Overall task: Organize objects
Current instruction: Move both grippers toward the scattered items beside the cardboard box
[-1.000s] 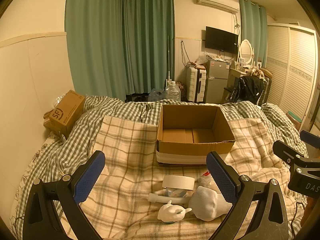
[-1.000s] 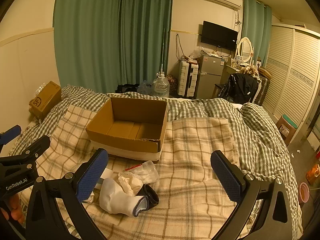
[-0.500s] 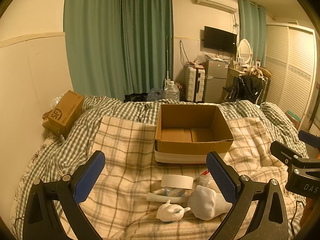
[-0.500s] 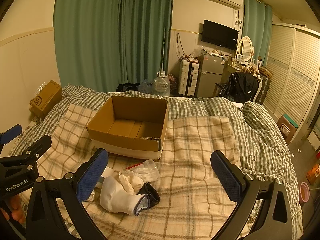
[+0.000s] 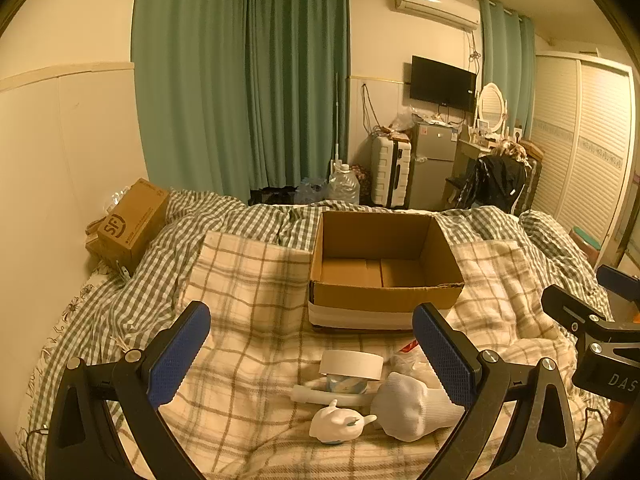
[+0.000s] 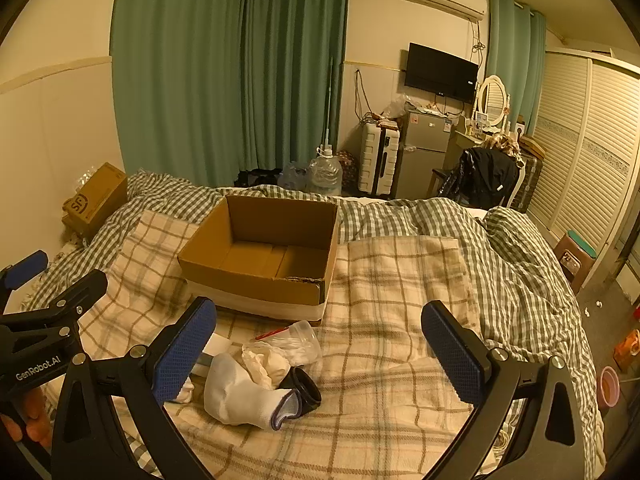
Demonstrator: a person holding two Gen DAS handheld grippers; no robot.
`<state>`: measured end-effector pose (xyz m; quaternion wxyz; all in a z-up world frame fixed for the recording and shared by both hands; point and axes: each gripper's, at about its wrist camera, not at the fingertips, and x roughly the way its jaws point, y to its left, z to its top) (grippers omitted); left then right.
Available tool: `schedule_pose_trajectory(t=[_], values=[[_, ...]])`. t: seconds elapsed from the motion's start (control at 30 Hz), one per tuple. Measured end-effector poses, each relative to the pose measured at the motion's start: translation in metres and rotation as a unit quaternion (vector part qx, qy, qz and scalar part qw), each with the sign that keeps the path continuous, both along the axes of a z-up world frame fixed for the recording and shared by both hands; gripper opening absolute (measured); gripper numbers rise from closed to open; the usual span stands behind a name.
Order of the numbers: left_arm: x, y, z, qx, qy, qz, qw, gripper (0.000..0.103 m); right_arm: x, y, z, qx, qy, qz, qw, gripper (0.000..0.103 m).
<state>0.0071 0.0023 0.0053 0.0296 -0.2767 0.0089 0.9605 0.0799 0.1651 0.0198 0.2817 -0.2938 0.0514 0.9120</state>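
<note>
An empty cardboard box (image 5: 384,276) (image 6: 260,256) stands open on the plaid blanket in the middle of the bed. In front of it lies a small heap: a white tape roll (image 5: 351,365), a white tube (image 5: 320,396), a small white figurine (image 5: 338,426), a white sock (image 5: 414,404) (image 6: 244,394), a clear plastic tub (image 6: 298,340) and a black ring-shaped thing (image 6: 305,388). My left gripper (image 5: 310,356) hovers open over the heap, nothing between its fingers. My right gripper (image 6: 320,350) is open too, just right of the heap.
A closed brown carton (image 5: 132,224) sits at the bed's far left by the wall. Green checked bedding (image 6: 520,272) covers the bed's right side. Beyond the bed are a water jug (image 6: 325,176), suitcase (image 6: 378,160), small fridge (image 6: 424,152) and a wardrobe (image 6: 592,152).
Both grippers drifted slightly; the view of the box and heap shifted a little. Nothing was taken hold of or moved on the bed.
</note>
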Motion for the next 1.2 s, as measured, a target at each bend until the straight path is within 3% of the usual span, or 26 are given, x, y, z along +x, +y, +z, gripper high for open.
schedule_pose_trajectory(t=[0.33, 0.6, 0.63, 0.7, 0.97, 1.2], values=[[0.003, 0.001, 0.005, 0.005, -0.003, -0.002, 1.0000, 0.103, 0.004, -0.006, 0.008, 0.004, 0.004, 0.002, 1.000, 0.103], [-0.002, 0.003, -0.009, -0.004, -0.021, 0.002, 0.9998, 0.103, 0.003, -0.002, 0.001, -0.004, -0.001, -0.001, 1.000, 0.103], [-0.003, 0.003, -0.011, -0.006, -0.025, -0.061, 0.9978, 0.103, 0.002, -0.001, -0.001, -0.006, -0.003, -0.001, 1.000, 0.103], [-0.005, 0.004, -0.019, -0.011, -0.032, -0.060, 0.9976, 0.103, 0.001, 0.002, -0.005, -0.010, -0.007, -0.002, 1.000, 0.103], [-0.018, 0.003, -0.058, -0.027, -0.088, -0.057, 0.9941, 0.103, -0.009, 0.012, -0.032, -0.033, -0.038, -0.001, 0.999, 0.103], [-0.026, 0.007, -0.096, -0.030, -0.155, -0.073, 0.9847, 0.103, -0.019, 0.019, -0.064, -0.051, -0.075, 0.003, 0.996, 0.103]])
